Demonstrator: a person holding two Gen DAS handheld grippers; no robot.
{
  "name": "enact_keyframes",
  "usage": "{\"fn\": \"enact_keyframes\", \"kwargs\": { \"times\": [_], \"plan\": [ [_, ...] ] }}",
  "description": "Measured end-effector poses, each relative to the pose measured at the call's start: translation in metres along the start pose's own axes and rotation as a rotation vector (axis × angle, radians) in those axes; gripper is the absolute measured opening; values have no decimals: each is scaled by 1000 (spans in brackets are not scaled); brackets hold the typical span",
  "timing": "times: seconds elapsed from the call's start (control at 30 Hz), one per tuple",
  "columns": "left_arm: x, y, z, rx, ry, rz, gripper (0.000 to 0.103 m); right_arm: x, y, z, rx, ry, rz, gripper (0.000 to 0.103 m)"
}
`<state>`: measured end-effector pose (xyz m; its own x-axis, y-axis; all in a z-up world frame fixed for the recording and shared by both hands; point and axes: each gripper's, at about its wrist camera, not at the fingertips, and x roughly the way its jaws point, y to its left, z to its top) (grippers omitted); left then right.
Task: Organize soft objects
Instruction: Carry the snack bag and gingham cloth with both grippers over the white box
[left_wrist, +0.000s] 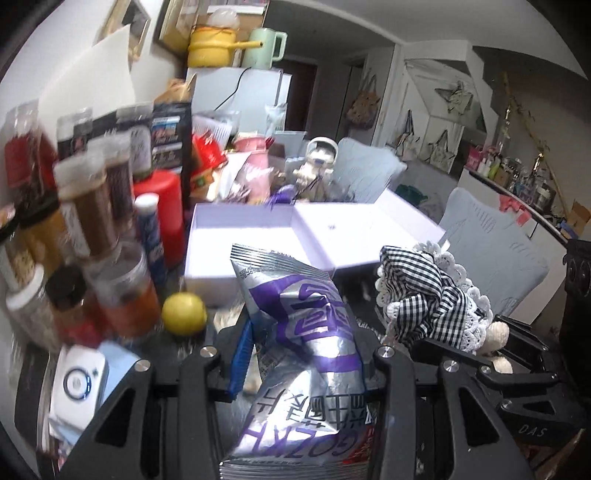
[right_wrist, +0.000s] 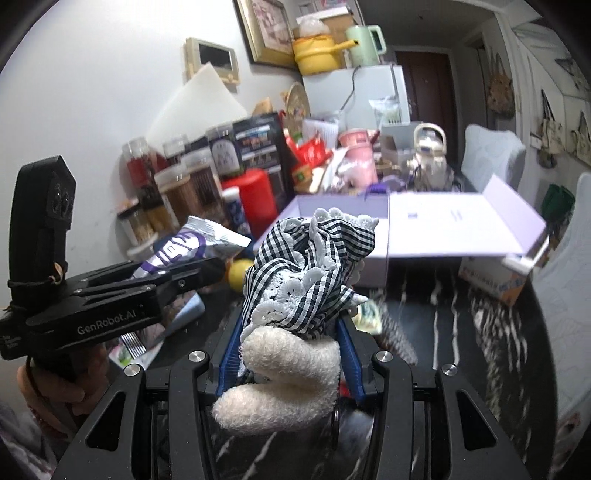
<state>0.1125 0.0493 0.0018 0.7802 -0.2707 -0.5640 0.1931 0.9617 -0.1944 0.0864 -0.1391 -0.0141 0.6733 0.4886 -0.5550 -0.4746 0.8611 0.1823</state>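
Left fingers (left_wrist: 299, 369) clamped on snack bag (left_wrist: 306, 332); right fingers (right_wrist: 291, 354) clamped on plush doll (right_wrist: 295, 306). Risk: bag slipping, slick foil.

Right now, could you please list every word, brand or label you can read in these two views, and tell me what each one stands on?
"GOZKH": upside down on the silver and purple snack bag held in the left gripper.
"GenRobot.AI": on the side of the left gripper, in the right wrist view.
"DAS": on the black body of the right gripper, in the left wrist view.
Chinese characters on the snack bag: printed large, not transcribed.
Labels on the jars and the lilac box: too blurred.
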Motion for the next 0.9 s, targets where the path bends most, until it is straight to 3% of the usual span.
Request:
{"fn": "enact_keyframes", "kwargs": {
  "times": [0.5,0.9],
  "plan": [
    [31,-5,82,72,-124,4,43,14,-28,79,-21,-109,9,47],
    [86,13,139,81,-172,36,43,65,-68,137,-16,-137,-24,47]
  ]
}}
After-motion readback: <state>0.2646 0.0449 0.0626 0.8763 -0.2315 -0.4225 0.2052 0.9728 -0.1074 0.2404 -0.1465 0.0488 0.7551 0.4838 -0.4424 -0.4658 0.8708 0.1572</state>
